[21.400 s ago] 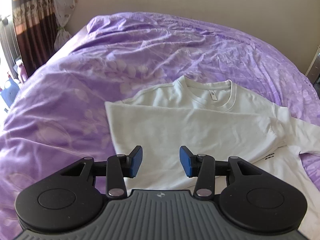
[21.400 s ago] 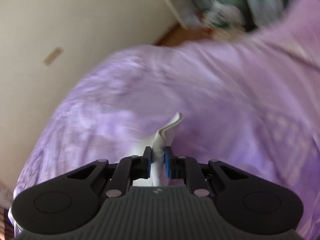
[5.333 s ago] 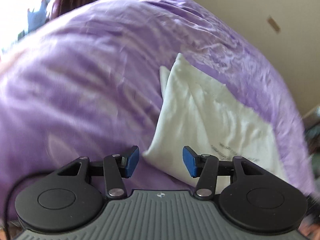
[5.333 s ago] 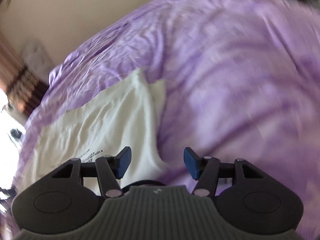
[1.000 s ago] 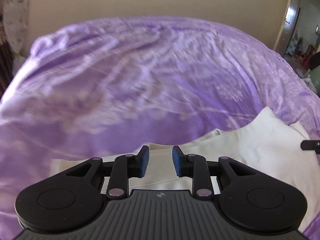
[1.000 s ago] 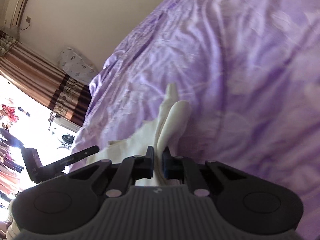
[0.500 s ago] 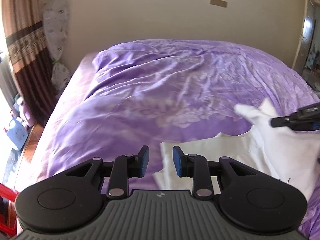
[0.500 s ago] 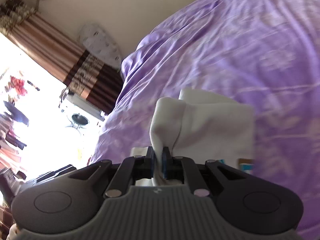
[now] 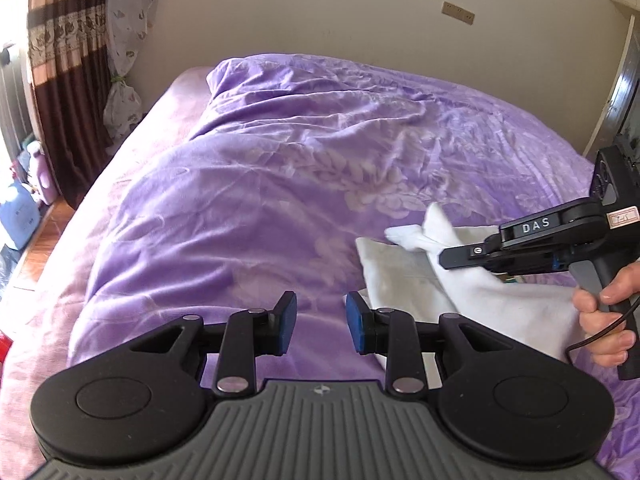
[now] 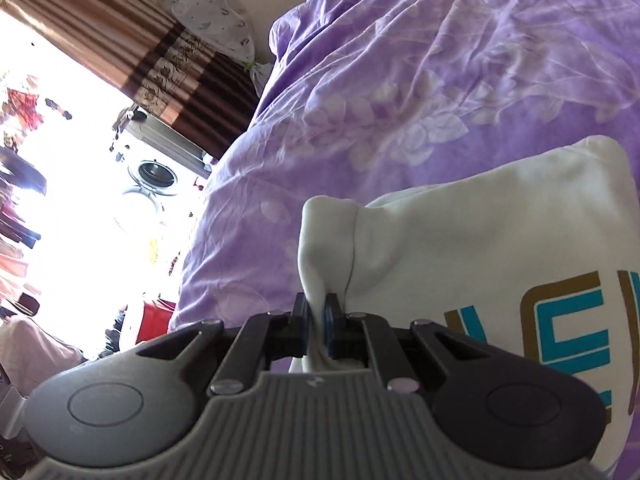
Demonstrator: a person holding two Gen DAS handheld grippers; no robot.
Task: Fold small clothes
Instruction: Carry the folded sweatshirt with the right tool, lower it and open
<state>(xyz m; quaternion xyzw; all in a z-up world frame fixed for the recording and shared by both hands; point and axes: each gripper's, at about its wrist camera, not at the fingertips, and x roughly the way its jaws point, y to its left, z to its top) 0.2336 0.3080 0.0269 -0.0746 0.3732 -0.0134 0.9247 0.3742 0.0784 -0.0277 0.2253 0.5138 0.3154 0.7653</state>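
Observation:
A white sweatshirt (image 9: 404, 280) lies partly folded on the purple bedspread (image 9: 280, 184) at the right. My right gripper (image 10: 316, 314) is shut on a corner of the white sweatshirt (image 10: 500, 232) and holds it lifted over the rest; a blue and brown print shows on the turned-over side. The right gripper also shows in the left wrist view (image 9: 444, 258), held by a hand. My left gripper (image 9: 320, 322) is open and empty, just left of the sweatshirt's near edge.
A striped brown curtain (image 9: 60, 80) and bottles on the floor (image 9: 20, 216) are left of the bed. A wall socket (image 9: 458, 13) is on the back wall. A washing machine (image 10: 154, 174) stands beyond the bed's edge.
My left gripper has let go of the sweatshirt, opened a little wider and drawn back to the left. My right gripper has carried its corner over, turning the printed side up.

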